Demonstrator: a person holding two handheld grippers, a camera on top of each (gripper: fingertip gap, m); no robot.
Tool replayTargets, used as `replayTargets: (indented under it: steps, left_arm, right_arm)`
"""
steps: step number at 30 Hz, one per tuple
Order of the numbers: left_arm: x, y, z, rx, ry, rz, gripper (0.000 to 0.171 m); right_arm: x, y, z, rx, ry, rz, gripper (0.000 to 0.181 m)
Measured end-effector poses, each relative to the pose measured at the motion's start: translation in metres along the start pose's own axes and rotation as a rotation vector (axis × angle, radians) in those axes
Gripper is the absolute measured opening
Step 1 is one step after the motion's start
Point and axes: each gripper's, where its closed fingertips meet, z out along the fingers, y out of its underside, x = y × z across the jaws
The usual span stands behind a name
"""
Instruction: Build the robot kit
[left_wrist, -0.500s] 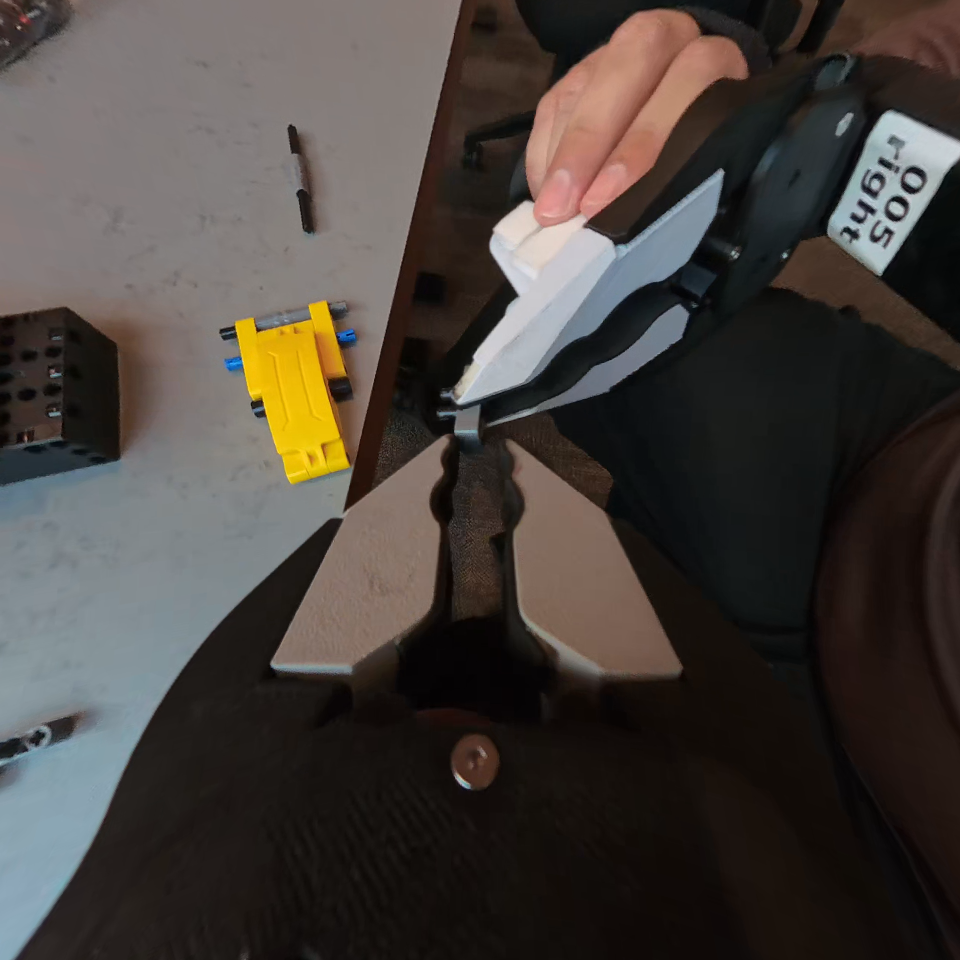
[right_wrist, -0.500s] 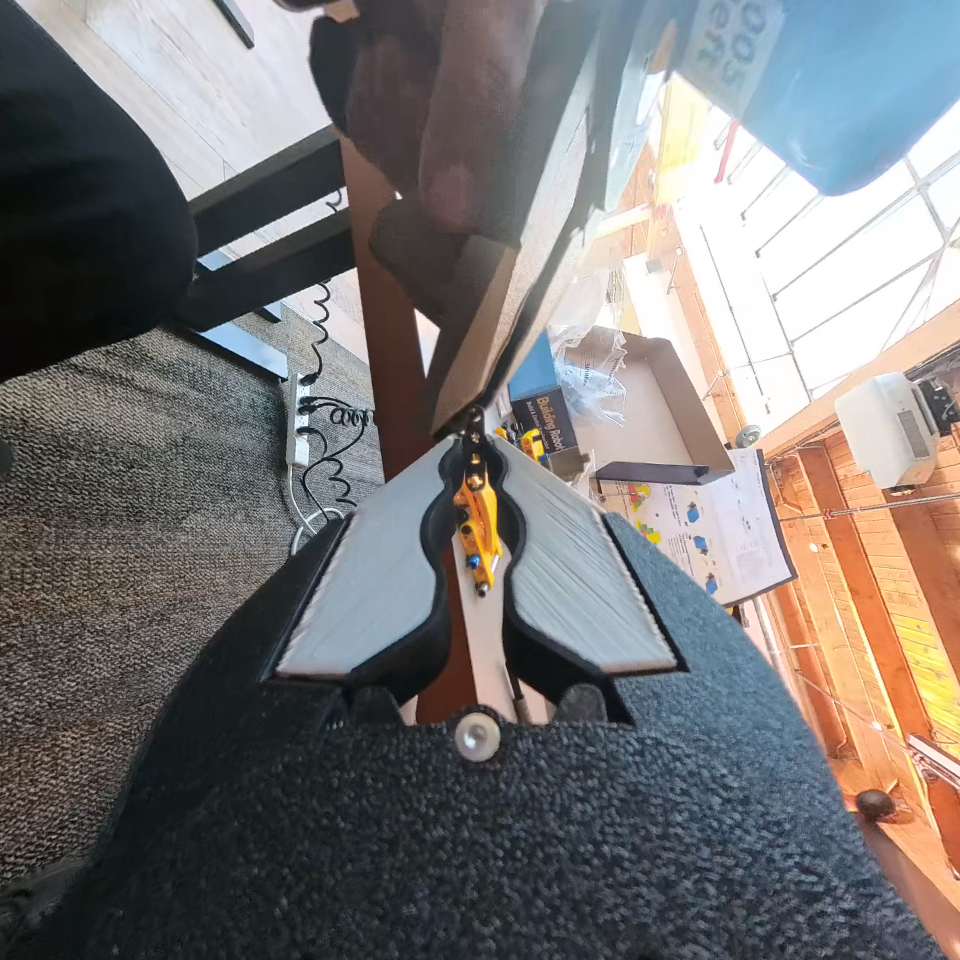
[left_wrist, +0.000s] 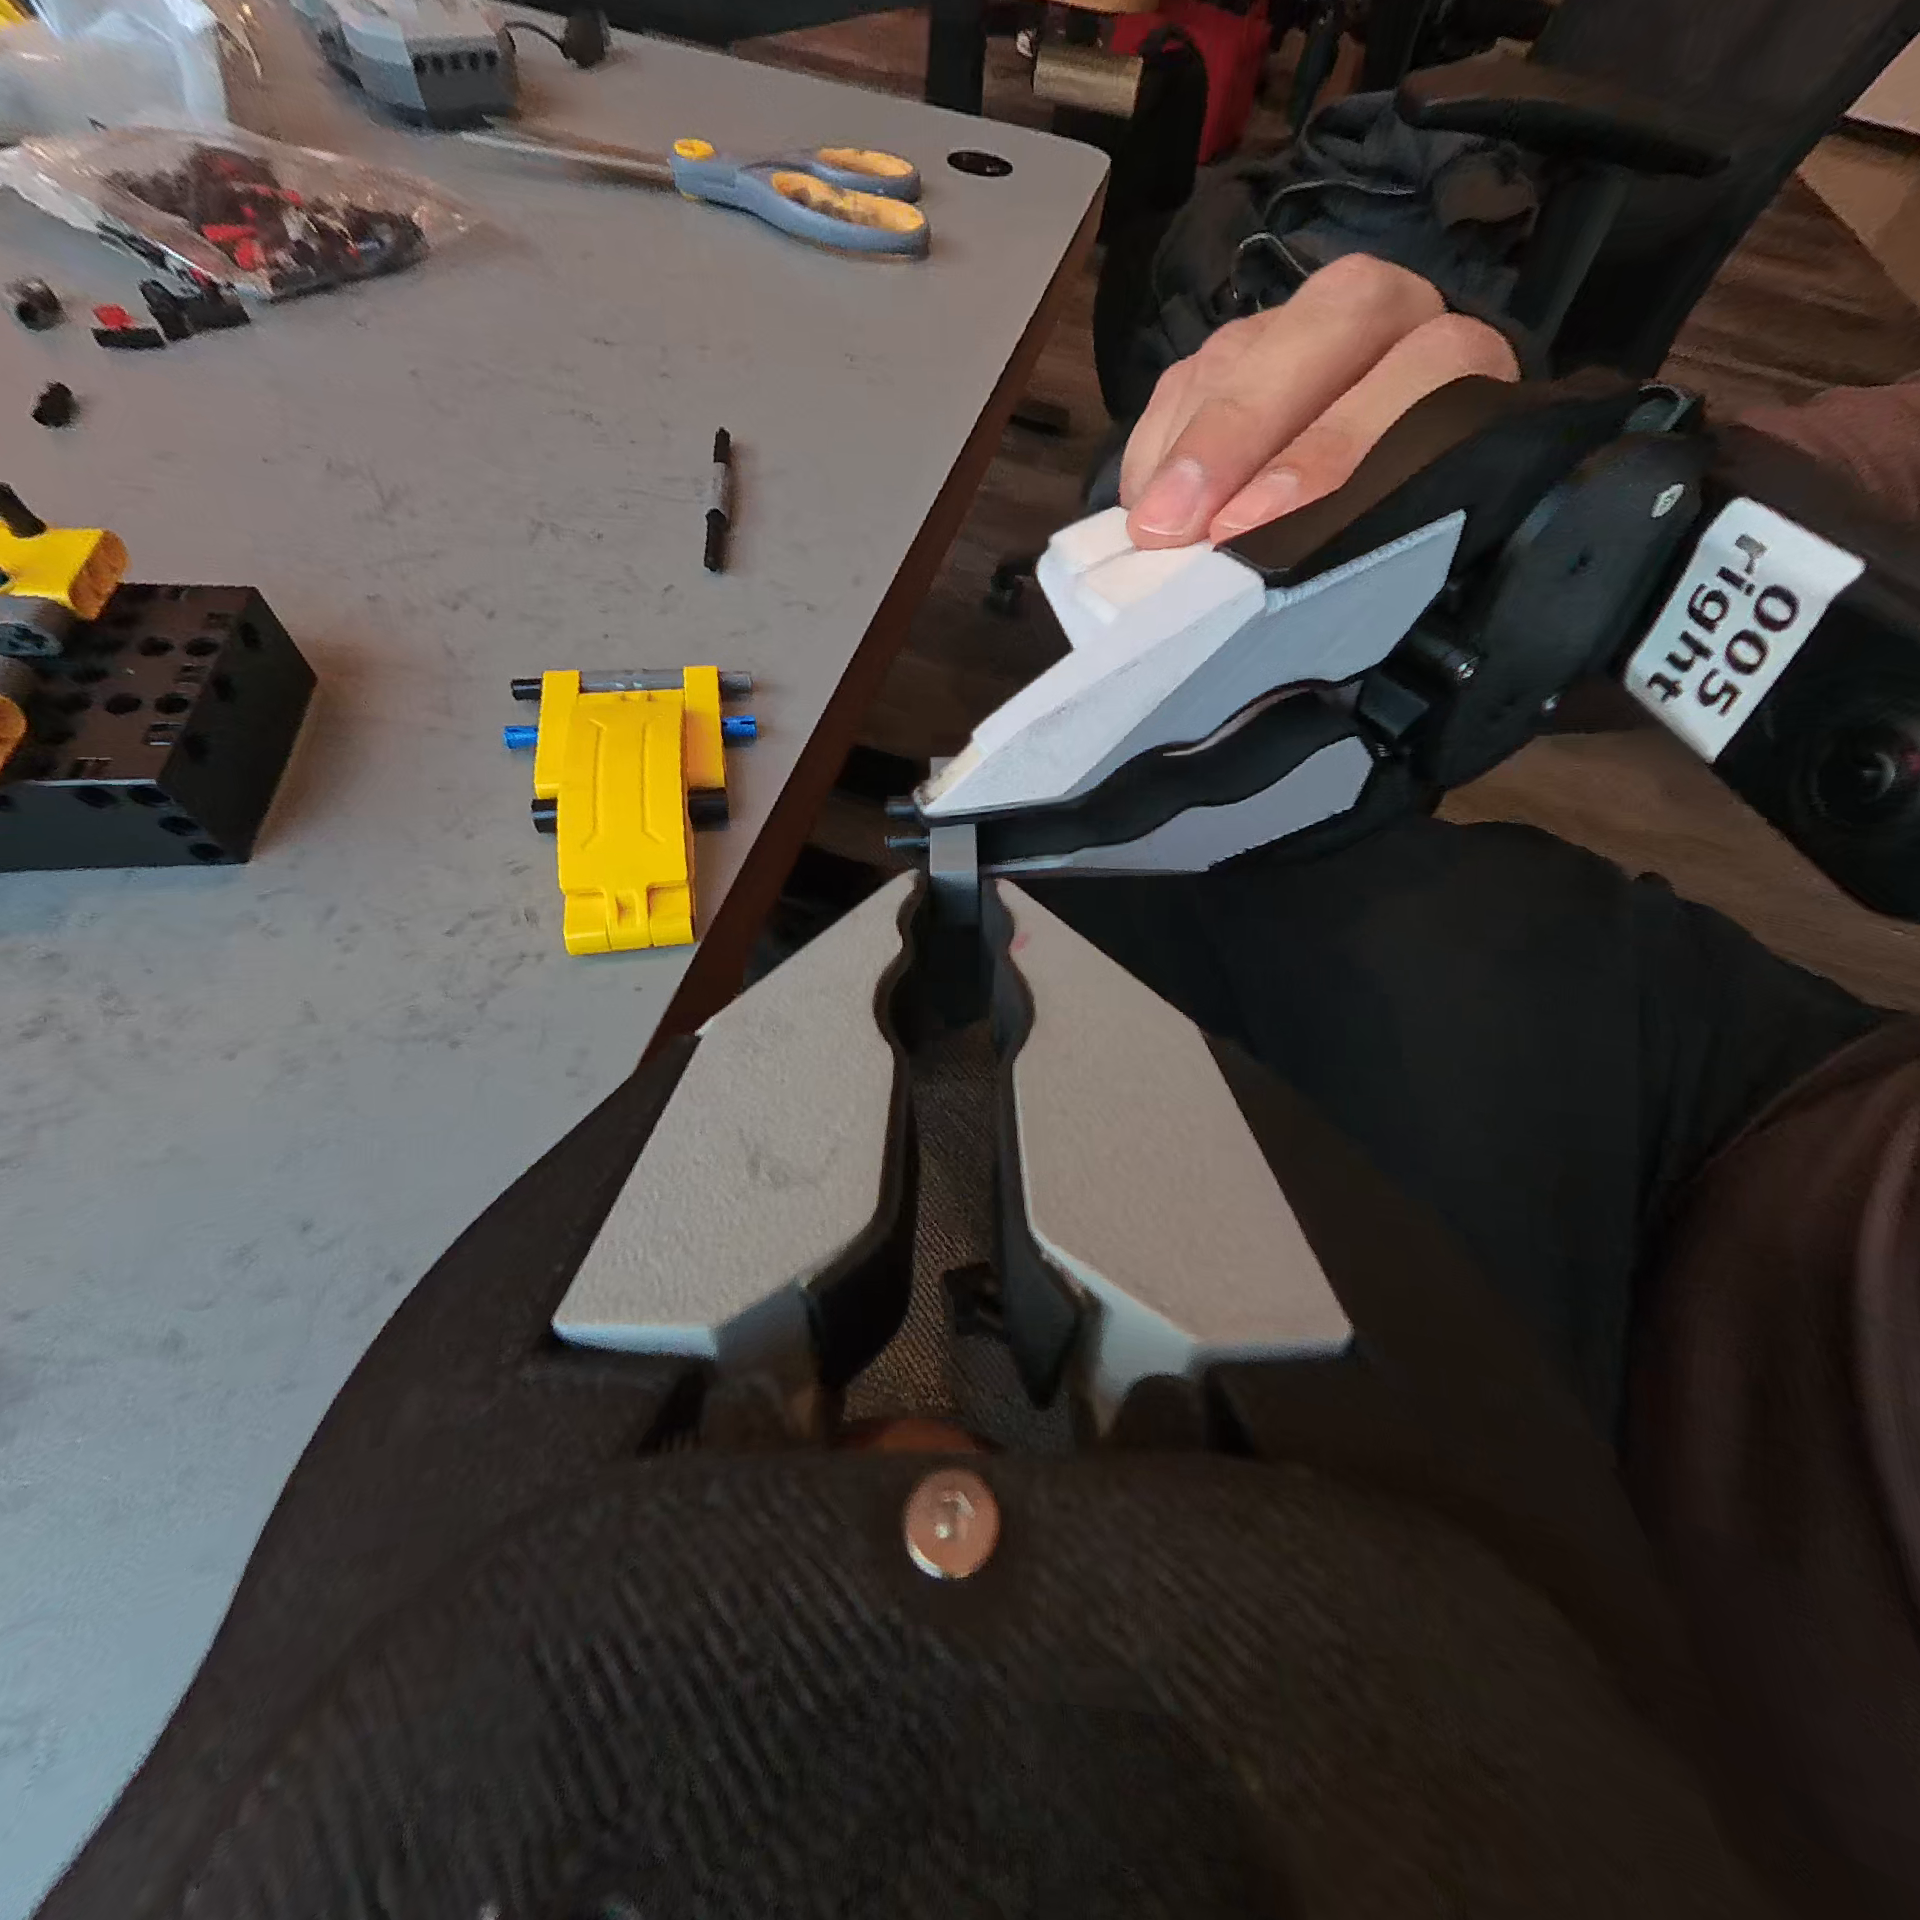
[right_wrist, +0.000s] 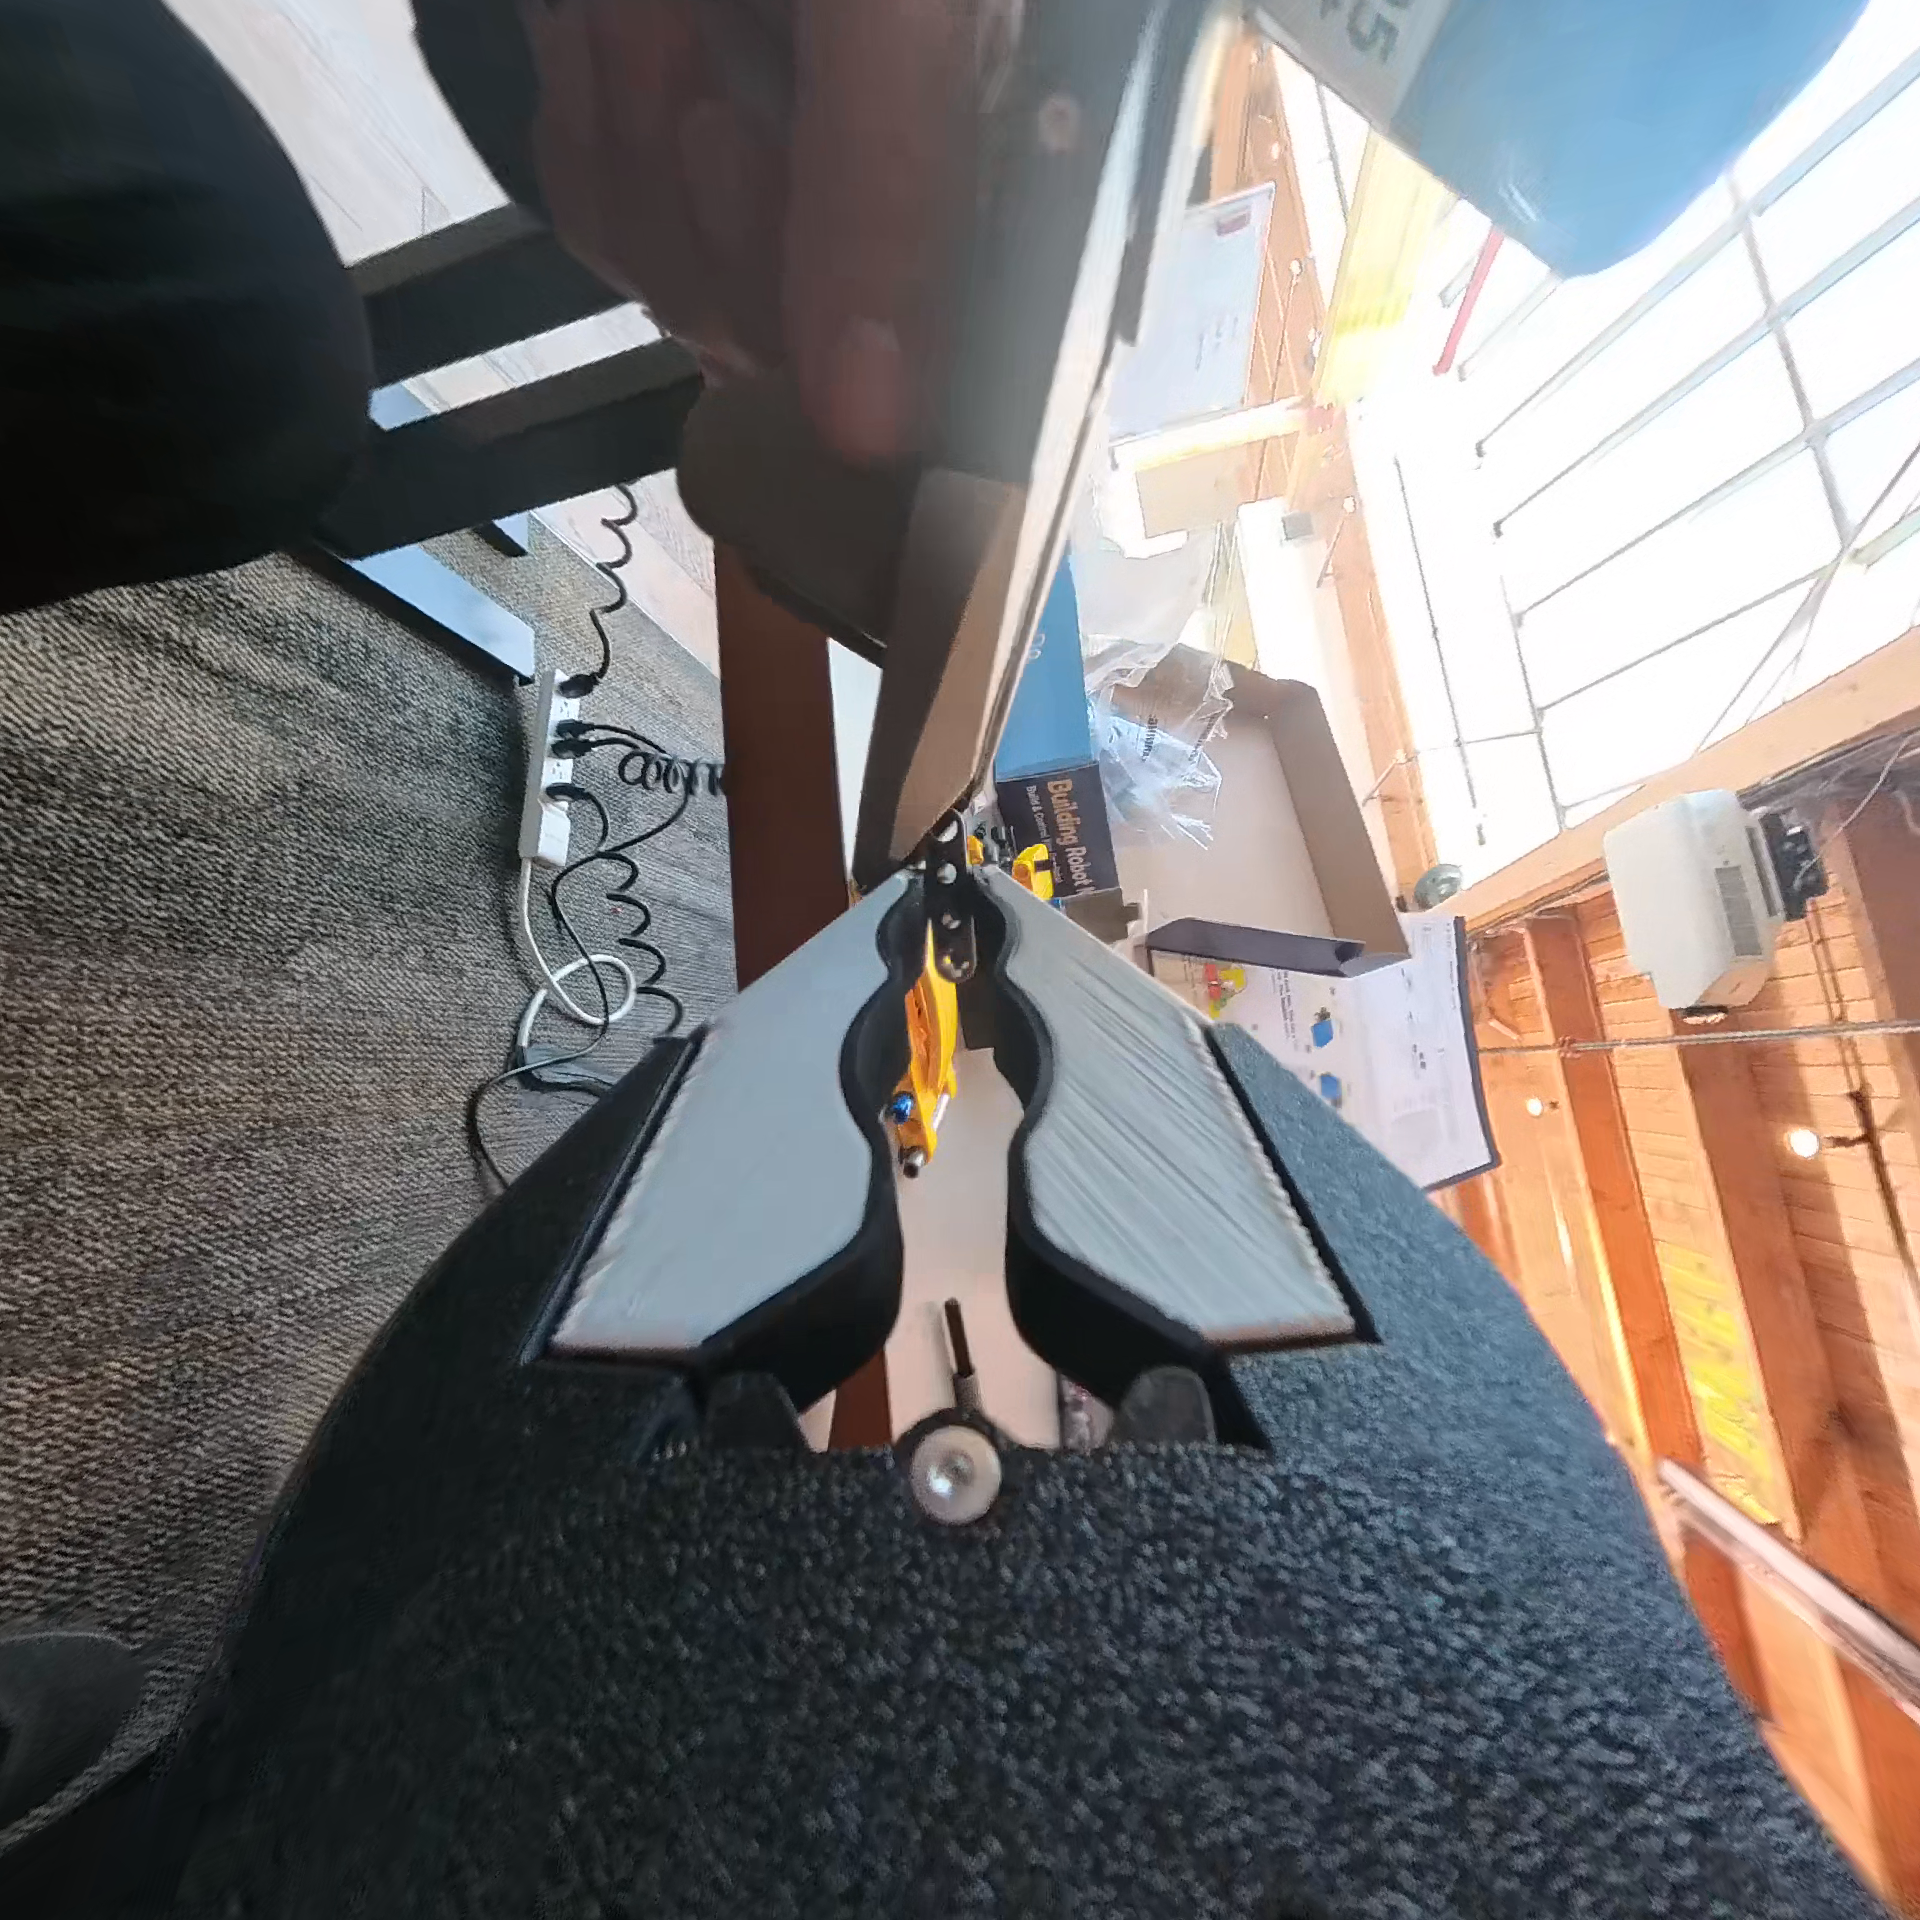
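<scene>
Pinching a small dark grey beam (left_wrist: 953, 914) w/ my left gripper (left_wrist: 956, 894) — fingers clenched on its lower part, its top end sticking out past my tips. My right gripper (left_wrist: 940, 821) comes in from the right, beyond the left tips, and is clamped on that same beam's top end; two short black pins (left_wrist: 900, 824) poke out leftward at its tips. In the right wrist view the right gripper (right_wrist: 951, 883) shows the beam (right_wrist: 951, 914) as a thin holed strip squeezed between the tips.

Both grippers hang just off the table (left_wrist: 312, 1039) edge, over dark trousers. Left of my left fingers on the table: a yellow assembly (left_wrist: 623, 800) w/ blue and black pins, lying flat near the edge. Further left, a black perforated block (left_wrist: 145, 727). Ahead-left, a thin black axle (left_wrist: 717, 499); well beyond it, scissors (left_wrist: 800, 192) w/ grey-yellow handles and a clear bag of parts (left_wrist: 229, 208).
</scene>
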Motion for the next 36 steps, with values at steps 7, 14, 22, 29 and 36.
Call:
replayTargets:
  steps: [7, 14, 22, 29, 36]
  left_arm:
    - [-0.004, -0.006, -0.002, 0.095, -0.14, 0.175, 0.005]
    - [-0.006, -0.007, -0.003, 0.224, -0.303, 0.324, 0.005]
    - [0.007, -0.01, 0.003, 0.271, -0.344, 0.323, 0.004]
    - [0.01, -0.006, 0.007, 0.272, -0.331, 0.26, 0.005]
    - [0.011, -0.009, 0.007, 0.293, -0.357, 0.197, 0.005]
  right_arm:
    - [0.006, 0.009, -0.021, -0.009, -0.128, 0.634, 0.007]
    - [-0.006, 0.0, -0.031, 0.155, -0.488, 1.977, 0.009]
    - [-0.001, -0.003, -0.024, 0.176, -0.464, 2.216, 0.017]
    - [-0.005, 0.001, -0.024, 0.169, -0.406, 2.358, 0.008]
    - [-0.001, 0.001, -0.023, 0.179, -0.274, 2.448, 0.007]
